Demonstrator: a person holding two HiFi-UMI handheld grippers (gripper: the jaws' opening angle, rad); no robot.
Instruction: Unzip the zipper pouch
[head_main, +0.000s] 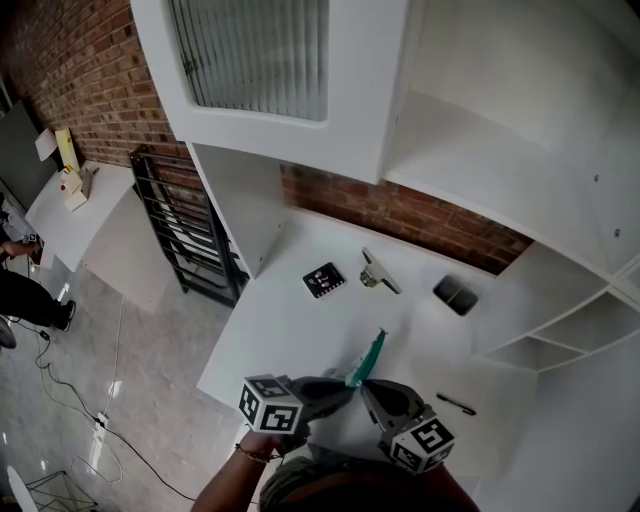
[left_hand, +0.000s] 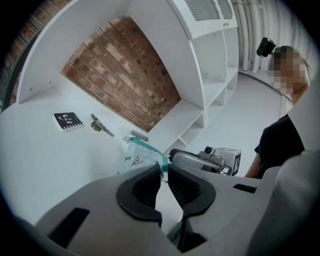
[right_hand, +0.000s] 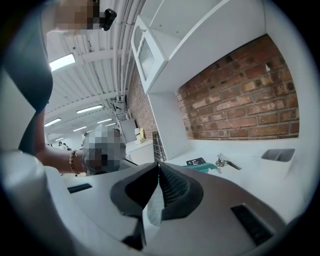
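Note:
A clear zipper pouch (head_main: 370, 358) with a teal zipper edge hangs above the near part of the white table (head_main: 300, 330), held between both grippers. My left gripper (head_main: 350, 383) comes in from the left and is shut on the pouch's teal edge (left_hand: 161, 165); the star-printed body (left_hand: 134, 156) shows just beyond its tips. My right gripper (head_main: 366, 388) comes in from the right and is shut on the pouch's pale fabric (right_hand: 150, 207), which sticks out between its pads. In the left gripper view the right gripper (left_hand: 200, 160) lies close beside the left gripper (left_hand: 164, 169).
On the table lie a black marker card (head_main: 324, 280), a metal clip (head_main: 378, 272), a small dark box (head_main: 455, 295) and a black pen (head_main: 455, 404). White shelves (head_main: 560, 330) stand at the right, a black rack (head_main: 185, 225) at the left, brick wall behind.

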